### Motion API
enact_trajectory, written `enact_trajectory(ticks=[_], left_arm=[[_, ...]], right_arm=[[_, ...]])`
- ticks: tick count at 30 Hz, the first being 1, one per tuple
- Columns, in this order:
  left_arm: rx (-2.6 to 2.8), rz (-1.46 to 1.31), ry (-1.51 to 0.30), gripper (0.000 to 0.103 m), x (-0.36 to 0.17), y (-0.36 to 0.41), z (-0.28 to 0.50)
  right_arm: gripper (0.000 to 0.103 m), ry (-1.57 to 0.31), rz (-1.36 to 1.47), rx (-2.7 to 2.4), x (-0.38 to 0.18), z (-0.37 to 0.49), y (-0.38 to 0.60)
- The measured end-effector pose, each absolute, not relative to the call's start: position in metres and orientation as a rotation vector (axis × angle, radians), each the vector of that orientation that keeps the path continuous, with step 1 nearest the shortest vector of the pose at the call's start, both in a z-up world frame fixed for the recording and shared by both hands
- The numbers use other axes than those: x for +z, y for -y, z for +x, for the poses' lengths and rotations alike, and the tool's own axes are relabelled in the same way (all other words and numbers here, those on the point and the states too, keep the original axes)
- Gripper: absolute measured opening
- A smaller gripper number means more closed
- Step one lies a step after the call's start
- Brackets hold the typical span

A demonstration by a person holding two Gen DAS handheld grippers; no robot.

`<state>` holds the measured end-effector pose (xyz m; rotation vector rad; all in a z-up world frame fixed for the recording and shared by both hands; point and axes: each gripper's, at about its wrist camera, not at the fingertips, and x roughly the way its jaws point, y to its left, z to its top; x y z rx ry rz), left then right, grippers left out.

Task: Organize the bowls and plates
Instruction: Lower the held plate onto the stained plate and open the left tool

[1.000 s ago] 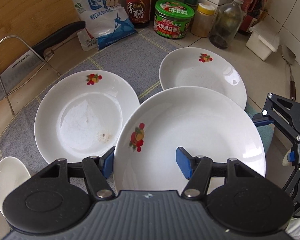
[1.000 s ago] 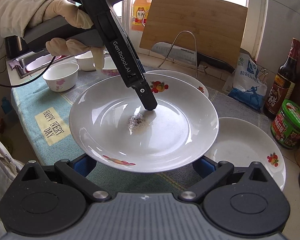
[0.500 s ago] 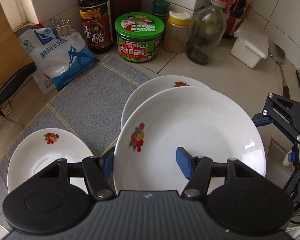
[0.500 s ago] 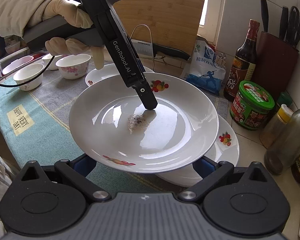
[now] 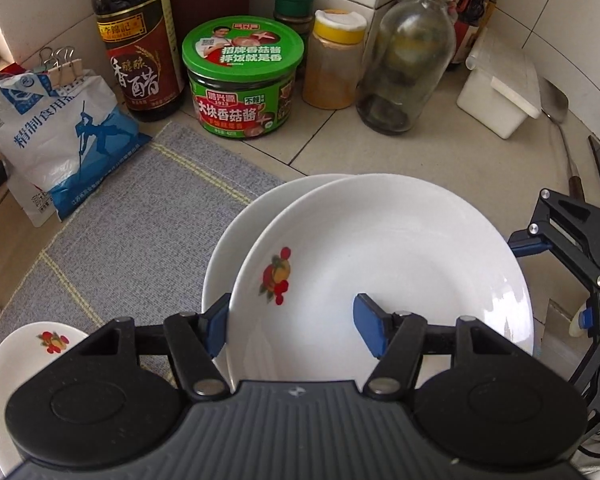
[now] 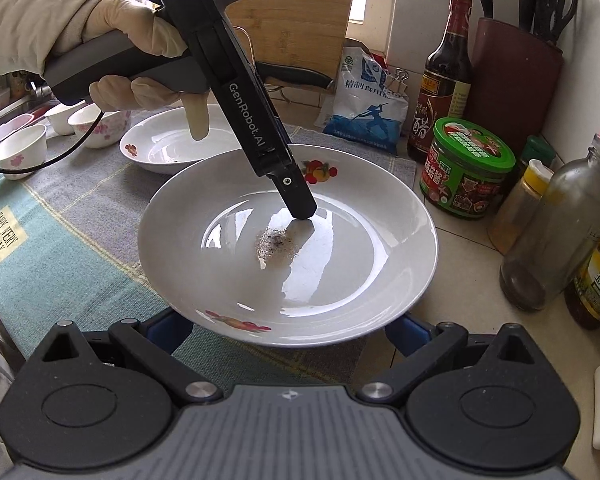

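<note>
1. Carrying a white plate [image 5: 380, 260] over the worktop [image 5: 420, 152], a person's gloved hand [image 6: 132, 40] steers the left claw [image 5: 292, 328], which is clamped across the plate's rim, one blue pad outside the edge and the other inside the dish. Its jaws have just been easing open a little with the rim between them.
2. The carried plate hangs directly above a second plate [image 5: 236, 232], which lies half on the grey mat [image 5: 140, 220] and half on the tiles, near a green-lidded jar [image 5: 242, 76]. Lining them up this way looks like the lead-in to stacking one on the other.
3. The right claw [image 6: 284, 328] sits at the plate's opposite edge with its fingers spread wide beneath the rim. Whether they press on the plate or merely steady it cannot be told, since the dish hides the pads.
4. A dark speckled residue [image 6: 276, 244] sits in the plate's centre, and the plate is held close to level.
5. A third plate [image 6: 172, 148] waits farther along the mat, and small flowered bowls [image 6: 20, 150] stand apart at the far end, so most of the sorting appears yet to be done.
</note>
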<state>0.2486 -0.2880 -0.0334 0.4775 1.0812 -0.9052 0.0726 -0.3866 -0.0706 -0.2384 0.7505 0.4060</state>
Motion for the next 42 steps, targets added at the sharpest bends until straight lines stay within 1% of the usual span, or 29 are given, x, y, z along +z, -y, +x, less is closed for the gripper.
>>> enact_trajectory(ticks=[26, 35, 37, 42], left_arm=[[-0.929, 0.516, -1.079, 0.062, -0.049, 0.305, 0.256], [-0.919, 0.535, -1.051, 0.062, -0.047, 0.307, 0.253], [-0.913, 0.540, -1.042, 0.064, -0.046, 0.306, 0.252], [-0.895, 0.535, -1.028, 0.065, -0.042, 0.303, 0.253]], right_arm=[[0.103, -0.816, -0.218, 0.340, -0.068, 0.082, 0.390], [0.103, -0.809, -0.222, 0.335, -0.066, 0.080, 0.390], [0.103, -0.805, -0.221, 0.333, -0.066, 0.079, 0.390], [0.103, -0.796, -0.224, 0.325, -0.066, 0.077, 0.390]])
